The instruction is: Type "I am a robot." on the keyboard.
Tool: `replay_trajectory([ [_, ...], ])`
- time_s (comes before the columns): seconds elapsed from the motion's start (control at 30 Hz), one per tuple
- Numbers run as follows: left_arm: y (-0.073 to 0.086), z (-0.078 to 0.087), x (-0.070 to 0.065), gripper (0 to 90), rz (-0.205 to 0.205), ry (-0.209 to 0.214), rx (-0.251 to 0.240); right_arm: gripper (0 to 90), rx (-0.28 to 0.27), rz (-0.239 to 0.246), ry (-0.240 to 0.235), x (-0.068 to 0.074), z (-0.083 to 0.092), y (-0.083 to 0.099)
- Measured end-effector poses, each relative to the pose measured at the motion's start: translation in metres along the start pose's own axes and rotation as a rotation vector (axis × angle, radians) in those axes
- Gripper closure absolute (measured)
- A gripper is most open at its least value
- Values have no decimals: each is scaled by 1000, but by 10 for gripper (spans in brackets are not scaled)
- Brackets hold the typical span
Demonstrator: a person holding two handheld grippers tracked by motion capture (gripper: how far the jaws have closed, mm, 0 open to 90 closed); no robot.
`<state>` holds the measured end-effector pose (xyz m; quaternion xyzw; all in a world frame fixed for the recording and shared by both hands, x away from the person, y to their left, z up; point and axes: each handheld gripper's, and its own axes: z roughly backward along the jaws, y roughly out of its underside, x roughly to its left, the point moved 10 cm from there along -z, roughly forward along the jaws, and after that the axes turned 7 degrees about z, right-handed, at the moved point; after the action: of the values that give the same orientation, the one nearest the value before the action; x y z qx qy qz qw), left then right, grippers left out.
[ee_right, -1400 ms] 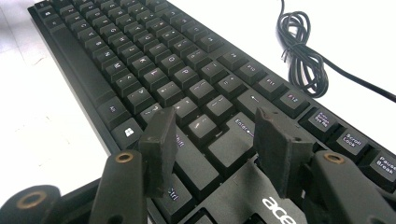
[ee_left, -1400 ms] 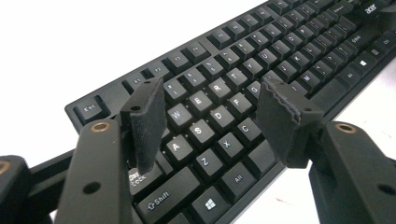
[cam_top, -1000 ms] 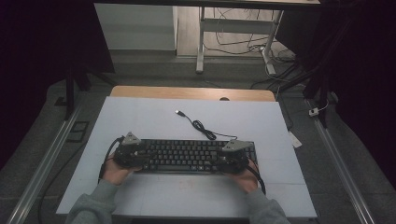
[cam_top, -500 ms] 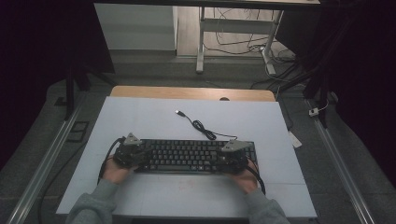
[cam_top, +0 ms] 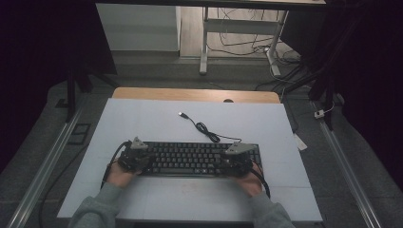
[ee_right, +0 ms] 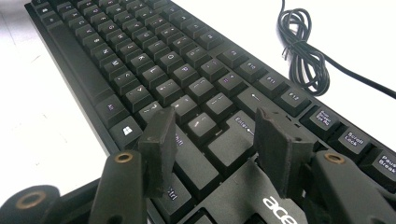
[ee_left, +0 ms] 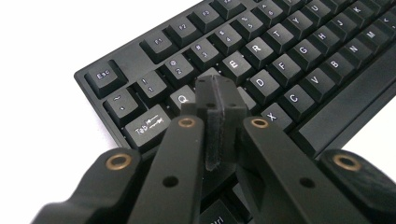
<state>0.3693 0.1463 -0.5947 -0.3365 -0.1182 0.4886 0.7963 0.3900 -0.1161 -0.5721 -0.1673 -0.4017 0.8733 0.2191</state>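
A black keyboard (cam_top: 195, 159) lies across the near middle of the white table top. Its cable (cam_top: 209, 132) runs back from it in a small coil to a USB plug (cam_top: 183, 114). My left gripper (cam_top: 135, 156) sits over the keyboard's left end. In the left gripper view its jaws are shut together with nothing between them, and the left gripper (ee_left: 217, 93) hovers above the keys (ee_left: 289, 51) near Q and W. My right gripper (cam_top: 236, 159) is over the right end, and the right gripper (ee_right: 215, 119) stands open above the Shift and Enter keys (ee_right: 140, 51).
The white table top (cam_top: 157, 123) has bare room behind and in front of the keyboard. A wooden strip (cam_top: 190, 94) edges its far side. Metal rails (cam_top: 52, 156) run along both sides. The coiled cable (ee_right: 301, 51) lies just beyond the function keys.
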Motion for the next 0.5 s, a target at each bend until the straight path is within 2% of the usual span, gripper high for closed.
replay_trajectory([
  [0.23, 2, -2, 1, 889, -2, -8, 14, 492, 0, 0, -4, 1, -1, 0],
  [0.4, 1, -2, 0, 889, 1, -3, 1, 491, 0, 1, -1, 0, 0, 0],
  [0.5, -3, 2, -1, 889, 4, 9, -31, 492, 0, 2, -1, 1, 0, 0],
])
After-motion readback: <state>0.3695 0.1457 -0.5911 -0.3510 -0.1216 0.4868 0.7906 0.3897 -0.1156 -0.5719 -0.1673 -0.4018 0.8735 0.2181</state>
